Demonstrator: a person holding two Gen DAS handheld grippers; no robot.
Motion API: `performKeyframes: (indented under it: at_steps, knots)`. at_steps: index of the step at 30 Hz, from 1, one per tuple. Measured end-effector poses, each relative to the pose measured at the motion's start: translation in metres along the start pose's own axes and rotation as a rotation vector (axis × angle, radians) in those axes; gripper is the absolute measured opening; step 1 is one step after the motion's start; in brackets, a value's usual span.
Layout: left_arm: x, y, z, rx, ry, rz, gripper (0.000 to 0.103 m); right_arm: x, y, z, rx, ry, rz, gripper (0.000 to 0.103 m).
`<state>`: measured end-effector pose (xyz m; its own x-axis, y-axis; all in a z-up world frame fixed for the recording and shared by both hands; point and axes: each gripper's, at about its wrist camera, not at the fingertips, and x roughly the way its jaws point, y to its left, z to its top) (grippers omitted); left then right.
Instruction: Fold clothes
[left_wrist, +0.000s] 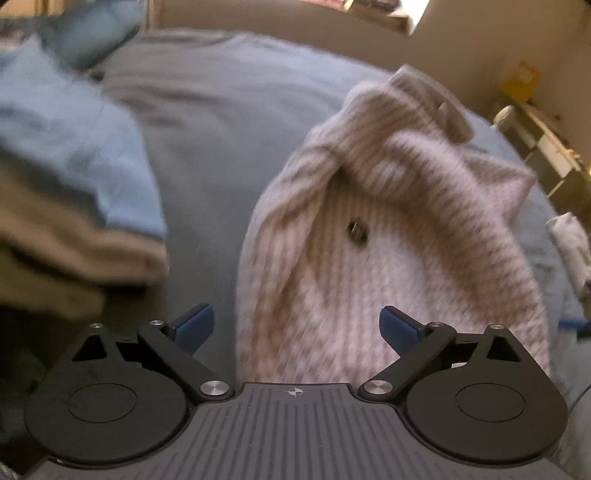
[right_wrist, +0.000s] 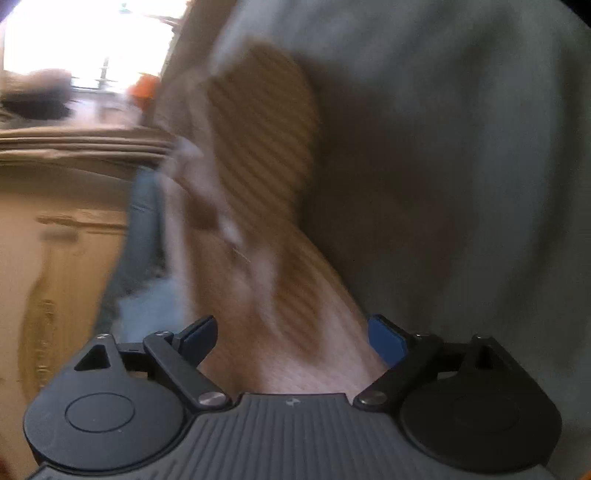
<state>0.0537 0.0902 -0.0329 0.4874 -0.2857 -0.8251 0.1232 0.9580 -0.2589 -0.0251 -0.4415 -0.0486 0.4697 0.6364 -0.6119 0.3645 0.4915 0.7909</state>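
Note:
A pale pink and brown striped garment (left_wrist: 388, 229) lies rumpled on the grey-blue bed cover (left_wrist: 221, 118), with a small dark button (left_wrist: 357, 233) near its middle. My left gripper (left_wrist: 297, 326) hangs just above its near edge, blue pads spread wide, nothing between them. In the blurred right wrist view the same striped garment (right_wrist: 266, 177) runs away from my right gripper (right_wrist: 291, 341). Those jaws also stand wide apart, over the cloth without pinching it.
A stack of folded clothes, blue on top of beige (left_wrist: 74, 192), sits at the left on the bed. Blue pillows (left_wrist: 88, 33) lie at the far left. Shelves and a yellow item (left_wrist: 521, 79) stand at the right. Wooden furniture (right_wrist: 66, 240) is beside the bed.

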Motion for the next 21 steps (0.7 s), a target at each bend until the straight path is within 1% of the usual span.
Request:
performKeyframes:
  at_steps: [1, 2, 5, 6, 7, 9, 10, 11, 12, 13, 14, 15, 16, 17, 19, 20, 21]
  knots:
    - [0.007, 0.000, -0.005, -0.008, 0.028, -0.004, 0.096, 0.013, -0.007, -0.010, 0.007, 0.015, -0.027, 0.089]
    - [0.013, -0.001, -0.010, -0.008, 0.046, -0.002, 0.096, 0.026, -0.013, -0.021, 0.014, 0.030, -0.053, 0.081]
    - [0.029, -0.006, -0.024, -0.006, 0.087, 0.004, 0.088, 0.050, -0.005, -0.044, -0.051, 0.039, -0.036, 0.081]
    - [0.032, -0.008, -0.028, -0.008, 0.094, 0.005, 0.083, 0.057, -0.003, -0.051, -0.073, 0.041, -0.029, 0.081]
    - [0.034, -0.009, -0.033, -0.024, 0.094, -0.005, 0.081, 0.062, -0.002, -0.055, -0.062, 0.054, 0.000, 0.081]
    - [0.039, -0.011, -0.040, -0.058, 0.101, -0.010, 0.078, 0.070, 0.000, -0.062, -0.034, 0.082, 0.064, 0.080]
    - [0.041, -0.012, -0.043, -0.064, 0.104, -0.014, 0.075, 0.074, 0.001, -0.065, -0.020, 0.095, 0.096, 0.074]
    - [0.041, -0.015, -0.046, -0.063, 0.096, -0.009, 0.074, 0.082, 0.000, -0.070, -0.001, 0.110, 0.100, 0.063]
    - [0.040, -0.017, -0.047, -0.055, 0.089, -0.007, 0.067, 0.090, -0.001, -0.075, 0.018, 0.124, 0.102, 0.056]
    - [0.039, -0.020, -0.048, -0.042, 0.084, -0.016, 0.053, 0.094, 0.003, -0.080, 0.008, 0.122, 0.092, 0.041]
    - [0.036, -0.023, -0.047, -0.034, 0.082, -0.035, 0.046, 0.097, 0.007, -0.084, -0.004, 0.119, 0.082, 0.030]
    - [0.033, -0.026, -0.047, -0.011, 0.084, -0.054, 0.035, 0.101, 0.011, -0.089, -0.017, 0.116, 0.071, 0.028]
    - [0.030, -0.031, -0.047, 0.036, 0.082, -0.051, 0.029, 0.104, 0.015, -0.093, -0.030, 0.112, 0.060, 0.025]
    - [0.027, -0.036, -0.047, 0.087, 0.080, -0.045, 0.026, 0.097, 0.020, -0.092, -0.050, 0.088, 0.062, 0.023]
    - [0.019, -0.042, -0.047, 0.153, 0.077, -0.082, 0.015, 0.080, 0.031, -0.089, -0.091, 0.035, 0.070, 0.021]
    - [0.014, -0.044, -0.047, 0.185, 0.076, -0.103, 0.015, 0.072, 0.036, -0.087, -0.112, 0.009, 0.074, 0.021]
    - [0.009, -0.046, -0.047, 0.201, 0.078, -0.149, 0.014, 0.063, 0.042, -0.086, -0.133, -0.018, 0.078, 0.020]
